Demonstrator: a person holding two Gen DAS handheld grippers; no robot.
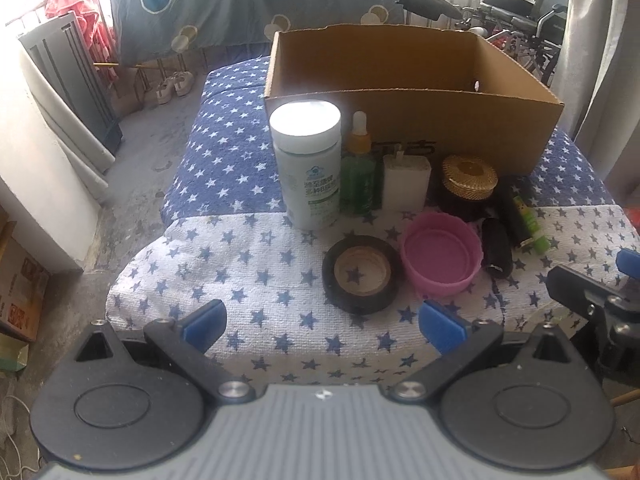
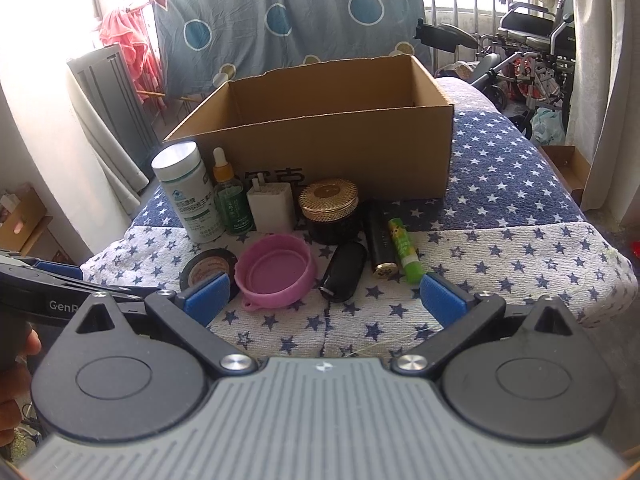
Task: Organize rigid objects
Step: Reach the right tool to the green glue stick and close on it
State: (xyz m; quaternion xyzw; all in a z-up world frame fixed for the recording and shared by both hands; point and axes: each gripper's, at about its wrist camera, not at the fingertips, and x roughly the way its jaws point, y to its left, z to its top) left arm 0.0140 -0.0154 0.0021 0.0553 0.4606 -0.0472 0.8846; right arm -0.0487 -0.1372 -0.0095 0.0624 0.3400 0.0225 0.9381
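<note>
An open cardboard box (image 1: pixel 460 136) (image 2: pixel 344 148) stands on a star-patterned cloth (image 1: pixel 256 272). In front of it stand a white pill bottle (image 1: pixel 306 164) (image 2: pixel 186 196), a green dropper bottle (image 1: pixel 358 168) (image 2: pixel 230 196), a white charger (image 1: pixel 406 182) (image 2: pixel 270 204) and a gold-lidded dark jar (image 1: pixel 468 184) (image 2: pixel 330 208). Nearer lie a black tape roll (image 1: pixel 362 274) (image 2: pixel 208 266), a pink lid (image 1: pixel 442 258) (image 2: pixel 276 274), a black fob (image 1: pixel 496 252) (image 2: pixel 344 270), a black tube (image 2: pixel 380 240) and a green glue stick (image 1: pixel 528 228) (image 2: pixel 404 250). My left gripper (image 1: pixel 324 322) and right gripper (image 2: pixel 324 296) are open, short of the objects.
The right gripper's body (image 1: pixel 592 304) shows at the right edge of the left wrist view. A wheelchair (image 2: pixel 532 48) and hanging patterned sheet (image 2: pixel 280 20) stand behind. Grey floor (image 1: pixel 152 152) drops off left of the cloth.
</note>
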